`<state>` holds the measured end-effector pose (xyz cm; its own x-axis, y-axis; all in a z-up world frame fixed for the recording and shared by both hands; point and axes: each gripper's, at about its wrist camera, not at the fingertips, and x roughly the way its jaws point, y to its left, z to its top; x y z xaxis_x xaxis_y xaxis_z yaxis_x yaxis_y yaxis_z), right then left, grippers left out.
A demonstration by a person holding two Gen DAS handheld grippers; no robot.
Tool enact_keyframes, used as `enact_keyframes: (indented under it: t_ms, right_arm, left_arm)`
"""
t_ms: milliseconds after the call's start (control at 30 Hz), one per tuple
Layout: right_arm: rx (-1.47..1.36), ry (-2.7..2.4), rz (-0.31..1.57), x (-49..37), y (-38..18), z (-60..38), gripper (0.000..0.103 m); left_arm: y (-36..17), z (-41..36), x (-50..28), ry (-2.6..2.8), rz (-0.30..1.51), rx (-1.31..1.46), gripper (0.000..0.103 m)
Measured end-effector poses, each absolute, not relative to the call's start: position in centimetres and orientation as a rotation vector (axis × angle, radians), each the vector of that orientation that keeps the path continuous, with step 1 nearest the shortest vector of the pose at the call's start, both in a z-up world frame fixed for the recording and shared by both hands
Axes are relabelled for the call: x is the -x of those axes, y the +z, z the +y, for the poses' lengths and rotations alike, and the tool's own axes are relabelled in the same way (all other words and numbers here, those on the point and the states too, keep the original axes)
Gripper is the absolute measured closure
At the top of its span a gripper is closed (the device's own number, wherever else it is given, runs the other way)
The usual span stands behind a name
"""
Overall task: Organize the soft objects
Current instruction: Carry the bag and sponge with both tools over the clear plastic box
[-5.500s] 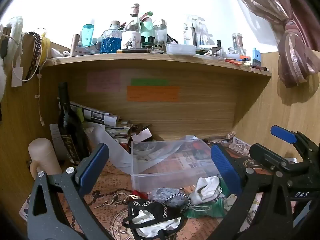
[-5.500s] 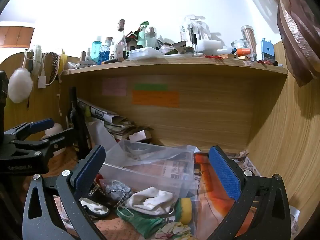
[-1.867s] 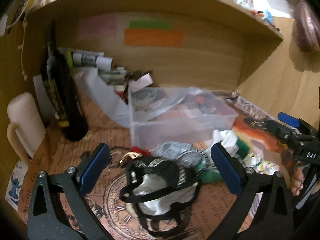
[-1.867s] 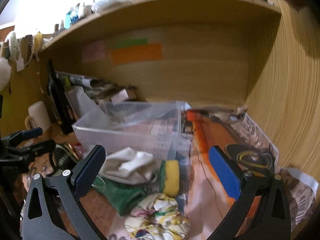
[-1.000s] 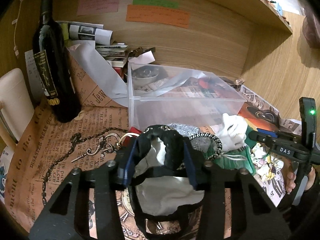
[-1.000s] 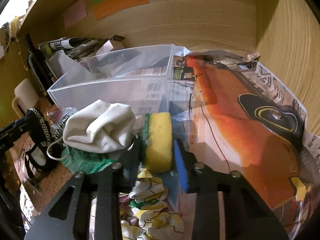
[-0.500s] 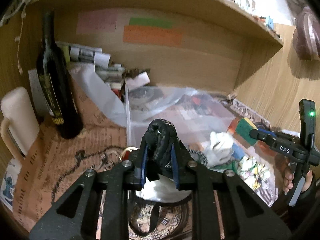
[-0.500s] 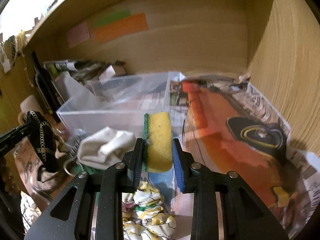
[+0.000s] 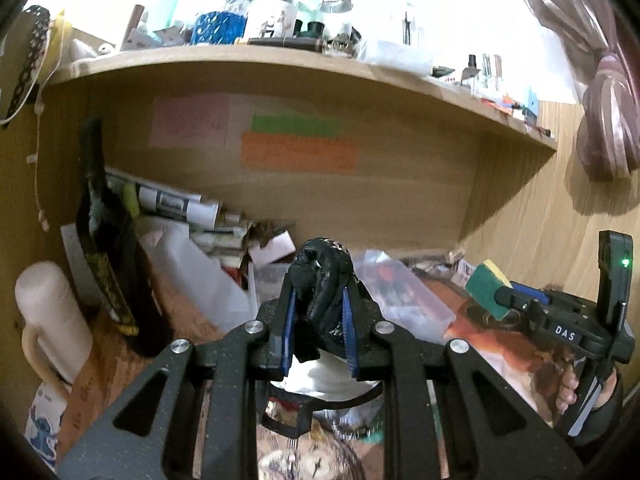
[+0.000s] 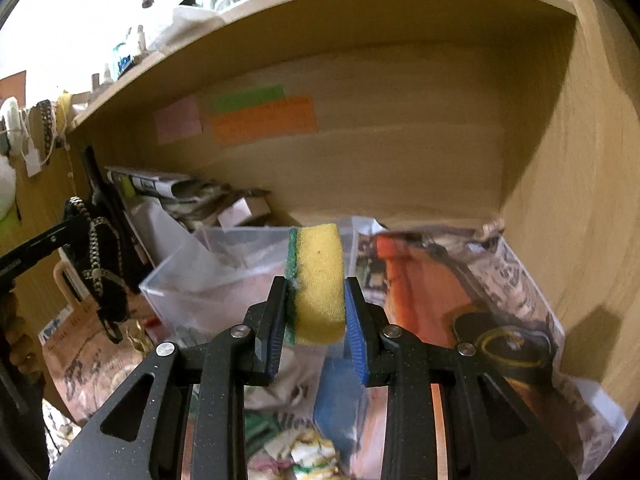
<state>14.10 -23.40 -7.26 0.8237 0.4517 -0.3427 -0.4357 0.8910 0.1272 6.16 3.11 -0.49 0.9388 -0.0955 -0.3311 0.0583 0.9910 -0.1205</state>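
Grippers: our left (image 9: 318, 320) is pinching a black pouch (image 9: 320, 268), our right (image 10: 316, 316) a spongy yellow-green sponge (image 10: 318, 284), above a clear plastic bin (image 10: 224, 280).

The only lettering I can make out is "DAS", in white capitals on the black body of the right gripper (image 9: 505, 298), seen from the left wrist view. The pink, green and orange sticky notes (image 9: 298, 155) on the back panel under the shelf carry faint lines of writing, too blurred to read. The dark bottle (image 9: 106, 264) at the left has a yellowish label whose print is illegible.
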Motion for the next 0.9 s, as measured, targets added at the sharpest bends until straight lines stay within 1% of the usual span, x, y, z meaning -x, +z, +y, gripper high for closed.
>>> enact_keyframes:
  t_ms: [233,433,633,900]
  right_arm:
    - [-0.012,0.509,0.369,-16.0,-5.9,-21.4,0.077]
    - [0.039,0.522,0.402,-18.3,-5.8,-19.7,0.077]
    - [0.114,0.527,0.475,-20.8,-7.0,-17.8,0.077]
    - [0.214,0.529,0.603,-23.9,-9.2,-15.8,0.077]
  left_arm:
    - [0.7,3.1,-9.6,-0.049,0.333,0.087,0.083]
    - [-0.4,3.1,-13.8,-0.017,0.385,0.071,0.083]
    - [-2.8,2.7,-17.9,-0.018,0.489,0.06,0.083]
    - [-6.5,1.2,-22.3,-0.055,0.674,0.01,0.083]
